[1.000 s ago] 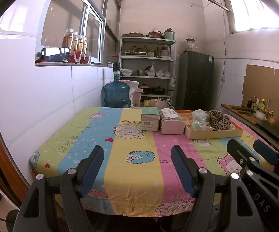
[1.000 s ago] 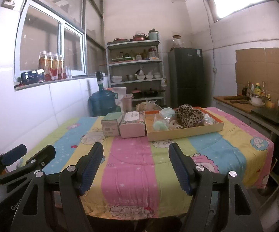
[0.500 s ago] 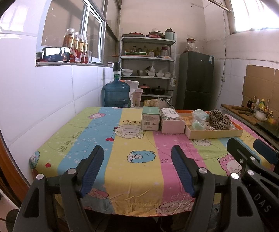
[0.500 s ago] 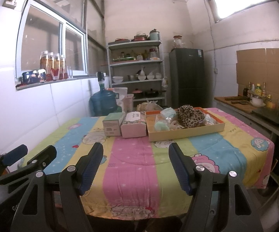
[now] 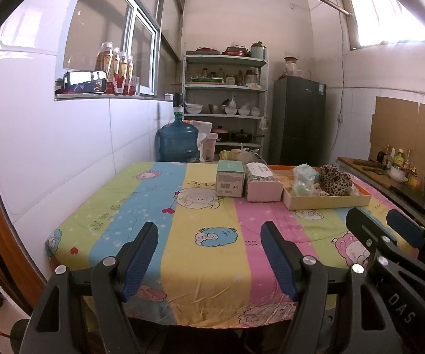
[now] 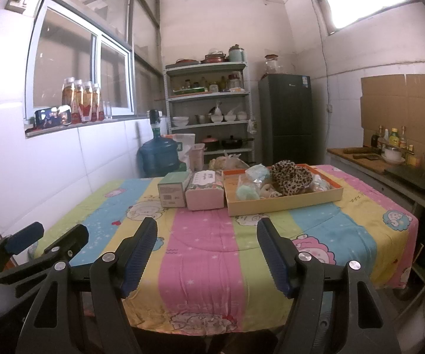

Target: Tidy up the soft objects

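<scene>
A shallow cardboard tray (image 6: 286, 203) sits at the far side of the table with soft items in it: a leopard-print cloth (image 6: 290, 177), pale green and blue bundles (image 6: 249, 190) and a small doll. The tray also shows in the left wrist view (image 5: 327, 202). Next to it lie a pink tissue pack (image 6: 205, 190) and a green box (image 6: 172, 190). My left gripper (image 5: 209, 253) is open and empty over the table's near edge. My right gripper (image 6: 206, 250) is open and empty, also at the near edge, to the right of the left one.
The table wears a striped cartoon cloth (image 6: 206, 253). A white tiled wall runs along the left. A blue water jug (image 5: 178, 144), a shelf rack (image 5: 225, 103) and a dark fridge (image 5: 298, 121) stand behind. A counter with bottles (image 6: 389, 153) is at the right.
</scene>
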Motion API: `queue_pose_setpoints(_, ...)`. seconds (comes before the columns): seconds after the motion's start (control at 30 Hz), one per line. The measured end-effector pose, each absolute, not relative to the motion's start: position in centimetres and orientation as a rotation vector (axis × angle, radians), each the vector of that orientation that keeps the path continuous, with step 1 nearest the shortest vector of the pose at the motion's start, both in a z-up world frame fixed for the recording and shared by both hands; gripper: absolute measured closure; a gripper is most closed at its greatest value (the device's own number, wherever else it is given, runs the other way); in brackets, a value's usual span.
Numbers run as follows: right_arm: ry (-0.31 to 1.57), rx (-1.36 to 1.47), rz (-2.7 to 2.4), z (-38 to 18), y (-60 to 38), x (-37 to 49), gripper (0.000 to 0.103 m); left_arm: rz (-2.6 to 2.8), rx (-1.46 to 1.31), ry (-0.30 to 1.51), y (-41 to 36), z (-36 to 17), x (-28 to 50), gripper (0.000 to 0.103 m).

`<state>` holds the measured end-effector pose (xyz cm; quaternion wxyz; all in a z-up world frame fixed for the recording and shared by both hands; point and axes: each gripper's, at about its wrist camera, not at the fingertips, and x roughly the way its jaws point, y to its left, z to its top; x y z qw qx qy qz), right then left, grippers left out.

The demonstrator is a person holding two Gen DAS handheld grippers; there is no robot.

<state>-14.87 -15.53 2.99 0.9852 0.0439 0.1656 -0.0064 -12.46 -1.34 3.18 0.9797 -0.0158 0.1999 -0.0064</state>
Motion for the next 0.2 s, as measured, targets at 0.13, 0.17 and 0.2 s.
queue_pose_setpoints(0.13, 0.332, 0.087, -0.011, 3.12, -15.21, -14.93, 0.031, -0.01, -0.038, 0.4, -1.13, 3.1, -12.62, 0.031)
queue_pose_setpoints(0.17, 0.332, 0.088, -0.011, 3.1, -15.27, -14.93, 0.031, -0.011, -0.04, 0.4, -1.09, 3.1, -12.64, 0.031)
queue_pose_setpoints(0.2, 0.332, 0.088, -0.01, 3.1, -15.27, -14.94, 0.031, -0.014, -0.042, 0.398, -1.04, 3.09, -12.65, 0.03)
